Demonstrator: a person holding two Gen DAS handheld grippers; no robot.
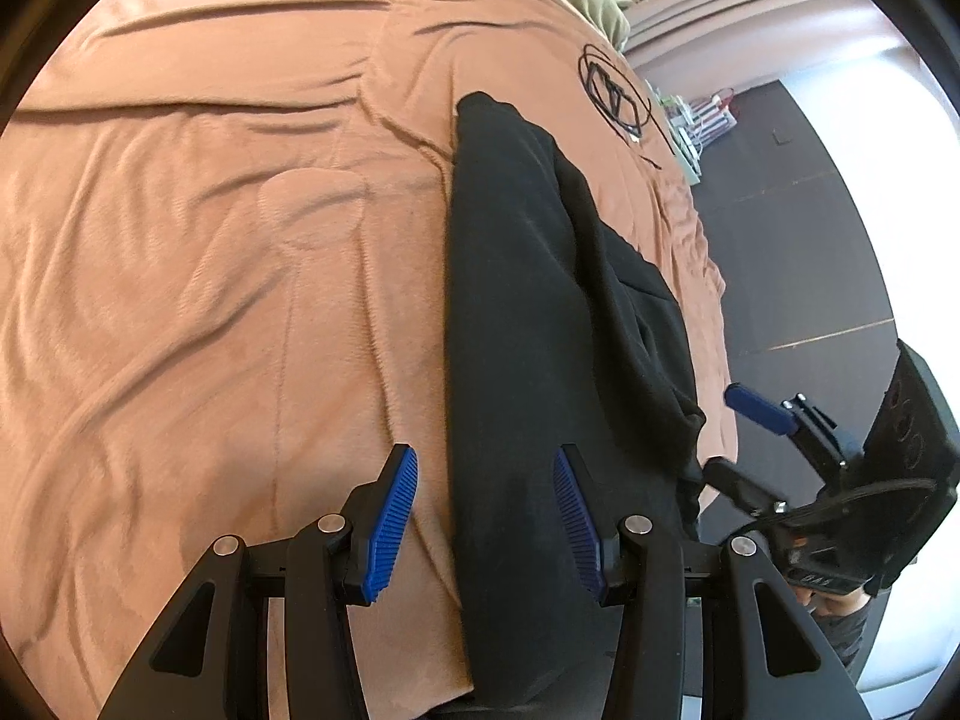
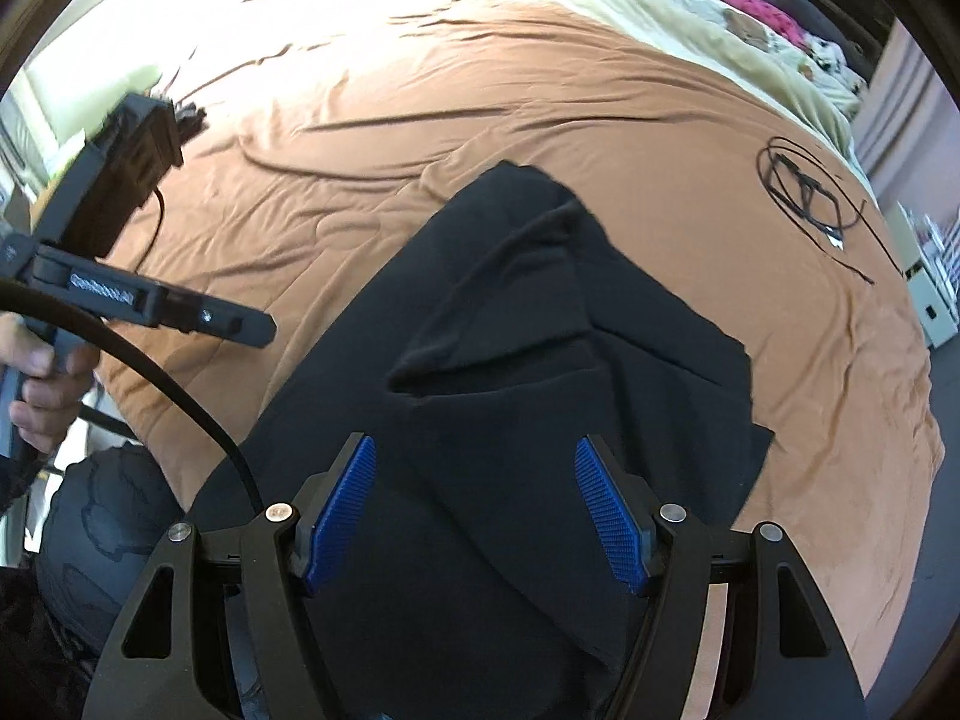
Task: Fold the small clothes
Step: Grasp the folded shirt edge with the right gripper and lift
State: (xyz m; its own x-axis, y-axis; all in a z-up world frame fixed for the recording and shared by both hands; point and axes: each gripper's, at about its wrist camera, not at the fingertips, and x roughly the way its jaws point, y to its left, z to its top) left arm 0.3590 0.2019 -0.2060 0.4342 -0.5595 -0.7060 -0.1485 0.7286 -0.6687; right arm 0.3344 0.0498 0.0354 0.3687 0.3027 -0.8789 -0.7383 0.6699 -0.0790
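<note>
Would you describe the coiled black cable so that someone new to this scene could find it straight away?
Start from the big brown blanket covering the bed, where a black garment lies near the front edge. Look beyond the garment toward the blanket's far right side: the coiled black cable lies there alone. Unlike the solid dark cloth, it is a thin looped line with a loose tail.

Bed w/ tan cover [image 1: 210, 240], cream blanket [image 2: 660, 18] far end; dark floor [image 1: 798, 240], bright window light.
</note>
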